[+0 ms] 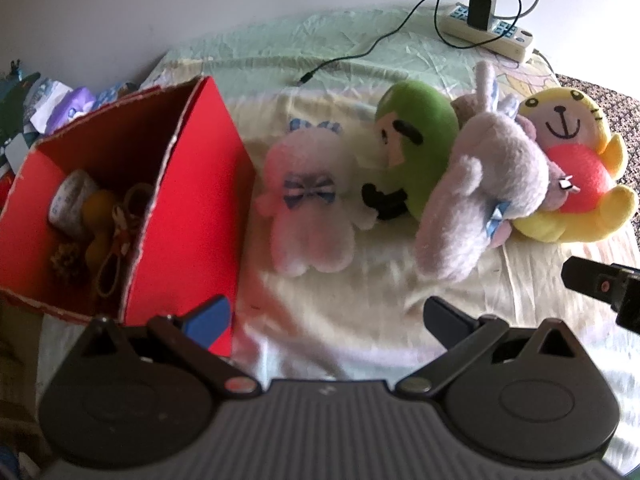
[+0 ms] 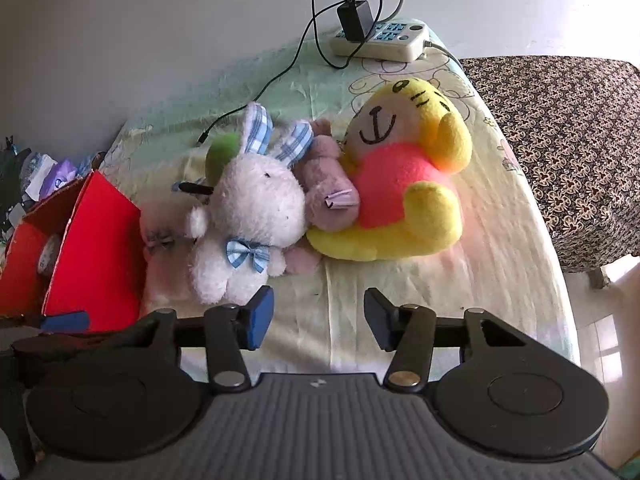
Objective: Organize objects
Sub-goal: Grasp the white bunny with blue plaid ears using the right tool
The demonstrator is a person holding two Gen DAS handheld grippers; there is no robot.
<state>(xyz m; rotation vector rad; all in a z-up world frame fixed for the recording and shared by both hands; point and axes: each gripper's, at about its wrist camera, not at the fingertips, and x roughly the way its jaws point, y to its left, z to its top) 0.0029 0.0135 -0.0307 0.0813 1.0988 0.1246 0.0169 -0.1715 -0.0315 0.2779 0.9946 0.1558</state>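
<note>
A red cardboard box [image 1: 192, 184] stands open on the bed at the left and holds small items; it also shows in the right wrist view [image 2: 96, 248]. Right of it lie a pink plush [image 1: 308, 216], a green plush [image 1: 420, 148], a white rabbit plush [image 1: 480, 192] [image 2: 248, 216] with blue checked ears, a small mauve plush [image 2: 328, 196], and a yellow and pink plush [image 1: 576, 168] [image 2: 400, 192]. My left gripper [image 1: 326, 322] is open and empty, in front of the pink plush. My right gripper [image 2: 318, 320] is open and empty, in front of the rabbit.
A white power strip [image 2: 380, 42] with a black charger [image 2: 354, 20] and trailing cable lies at the bed's far edge by the wall. A patterned cloth-covered surface [image 2: 568, 140] is at the right. Cluttered packets [image 1: 60, 108] lie behind the box.
</note>
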